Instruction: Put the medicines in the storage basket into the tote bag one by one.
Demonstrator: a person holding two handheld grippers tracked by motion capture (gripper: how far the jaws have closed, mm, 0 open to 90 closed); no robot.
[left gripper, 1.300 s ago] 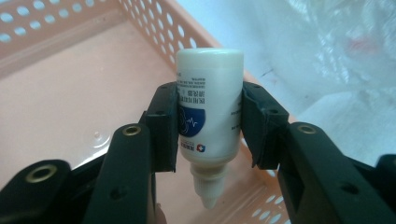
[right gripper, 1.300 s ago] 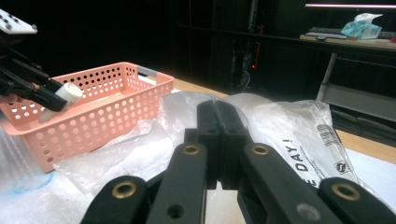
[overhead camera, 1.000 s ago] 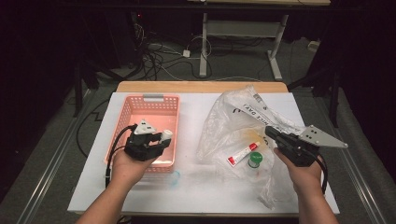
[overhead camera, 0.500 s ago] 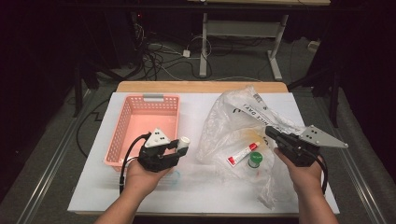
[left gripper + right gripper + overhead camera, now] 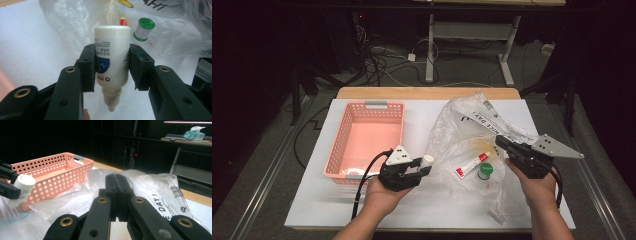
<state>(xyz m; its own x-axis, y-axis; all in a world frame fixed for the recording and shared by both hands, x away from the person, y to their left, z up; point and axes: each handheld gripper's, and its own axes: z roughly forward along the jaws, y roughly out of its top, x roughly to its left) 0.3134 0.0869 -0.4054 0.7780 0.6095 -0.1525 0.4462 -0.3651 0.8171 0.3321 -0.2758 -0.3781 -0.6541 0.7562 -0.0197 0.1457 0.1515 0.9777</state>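
Your left gripper [image 5: 110, 72] grips the white bottle [image 5: 111, 62] in its fingers, held above the surface between the pink basket [image 5: 367, 135] and the plastic bag [image 5: 472, 130]. Your right gripper [image 5: 117, 195] has its fingers pressed closed, seemingly empty. Judging by position, you're mid-transfer; next, carry it over the basket.

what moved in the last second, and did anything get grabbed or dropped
The left claw, shut on the white bottle, came off the pink basket rightward toward the plastic bag. Nothing was let go. The right claw, tube and green-capped vial stayed put.
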